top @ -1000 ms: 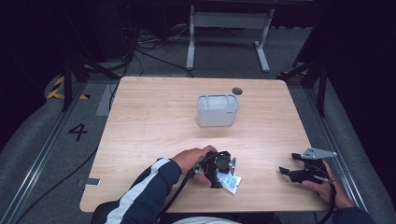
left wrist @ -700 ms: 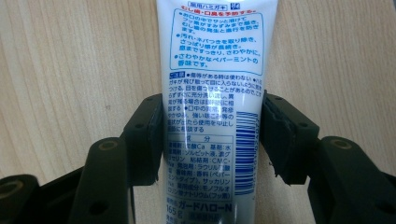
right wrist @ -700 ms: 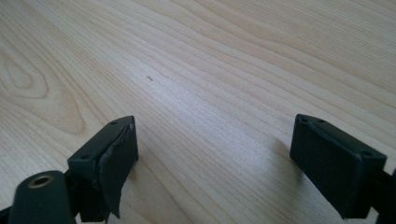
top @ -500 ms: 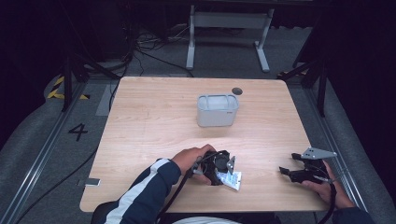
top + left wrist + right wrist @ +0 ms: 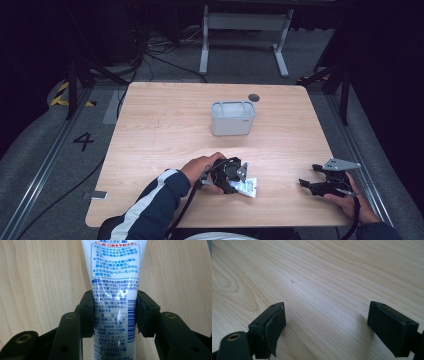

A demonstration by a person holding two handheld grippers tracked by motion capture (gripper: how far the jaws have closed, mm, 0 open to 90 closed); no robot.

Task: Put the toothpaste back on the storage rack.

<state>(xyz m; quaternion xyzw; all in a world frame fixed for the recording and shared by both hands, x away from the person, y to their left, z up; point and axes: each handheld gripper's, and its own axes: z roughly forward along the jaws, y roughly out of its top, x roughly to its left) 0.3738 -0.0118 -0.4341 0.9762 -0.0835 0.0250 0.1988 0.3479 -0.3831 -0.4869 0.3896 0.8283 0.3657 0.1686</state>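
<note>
A white toothpaste tube (image 5: 115, 277) with blue and red Japanese print lies flat on the wooden table (image 5: 165, 130), near the front edge at centre (image 5: 249, 189). My left gripper (image 5: 115, 297) has a black pad pressed against each long side of the tube, and it is shut on it. In the high view the left gripper (image 5: 232, 175) is held by a hand in a dark sleeve with white stripes. My right gripper (image 5: 308, 176) rests at the front right of the table. Its jaws (image 5: 327, 312) stand wide open over bare wood, with nothing between them.
A pale grey open box (image 5: 233, 118) stands upright at the table's centre, beyond both grippers. A small dark round disc (image 5: 254, 97) lies near the far edge. Cables and a metal stand sit on the floor behind the table.
The left gripper and the tube have shifted slightly, and the tube now lies a little closer under the gripper. The right gripper has stayed where it was.
</note>
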